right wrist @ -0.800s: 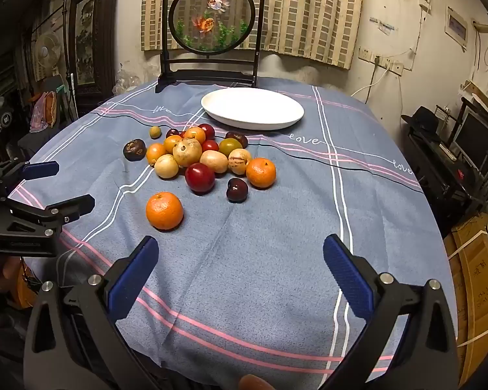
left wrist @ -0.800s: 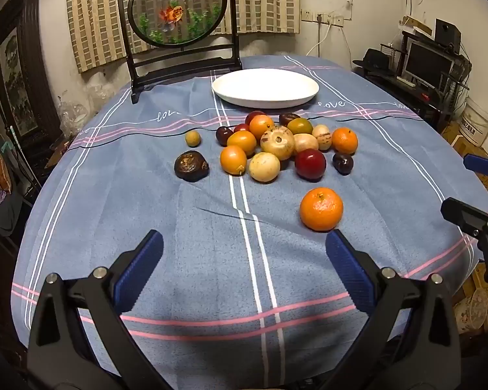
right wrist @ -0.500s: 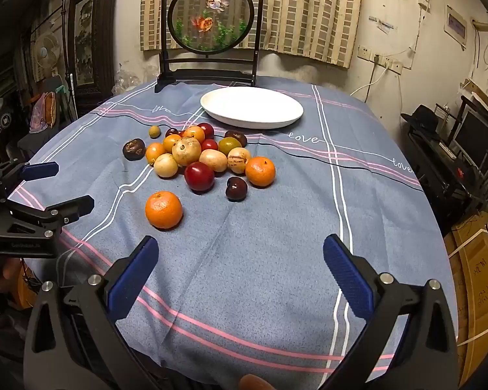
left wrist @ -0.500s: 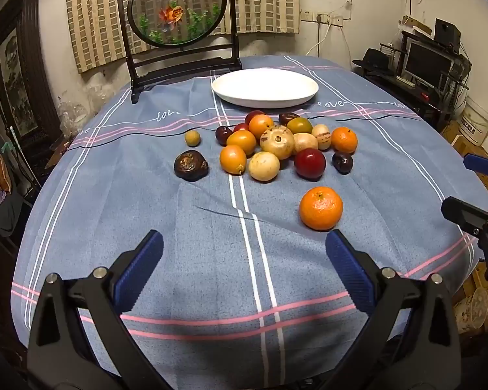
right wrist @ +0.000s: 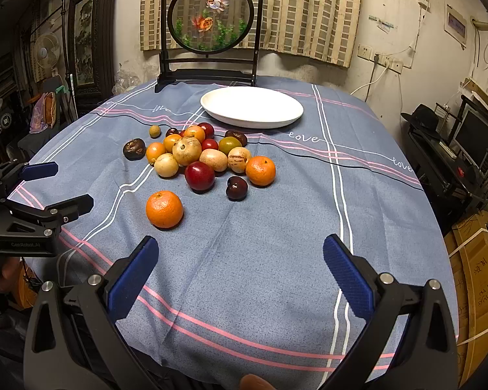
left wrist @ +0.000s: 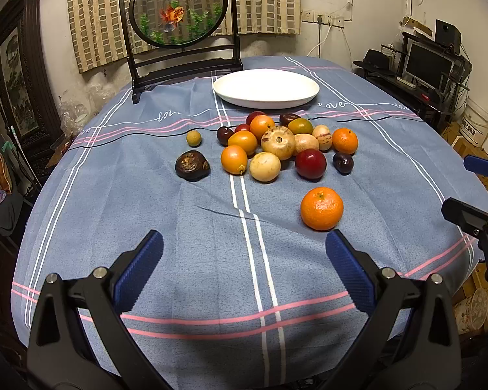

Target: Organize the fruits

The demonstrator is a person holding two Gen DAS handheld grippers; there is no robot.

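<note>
A pile of several fruits [left wrist: 278, 144] lies mid-table on the blue cloth; it also shows in the right wrist view [right wrist: 198, 156]. One orange [left wrist: 321, 208] lies apart, nearest my grippers, seen too in the right wrist view [right wrist: 164, 209]. A dark wrinkled fruit [left wrist: 192, 165] sits to the pile's left. An empty white plate [left wrist: 266, 88] stands behind the pile, also in the right wrist view [right wrist: 251, 106]. My left gripper [left wrist: 244, 269] is open and empty near the front edge. My right gripper [right wrist: 240, 266] is open and empty, to the right of the left one.
A framed goldfish screen [left wrist: 179, 22] stands at the table's back edge behind the plate. The table is round with a drop at its edge [left wrist: 22, 260]. Shelves with a monitor [left wrist: 429, 65] and boxes stand to the right.
The right wrist view has shifted very slightly; both grippers stay open and the fruits have not moved.
</note>
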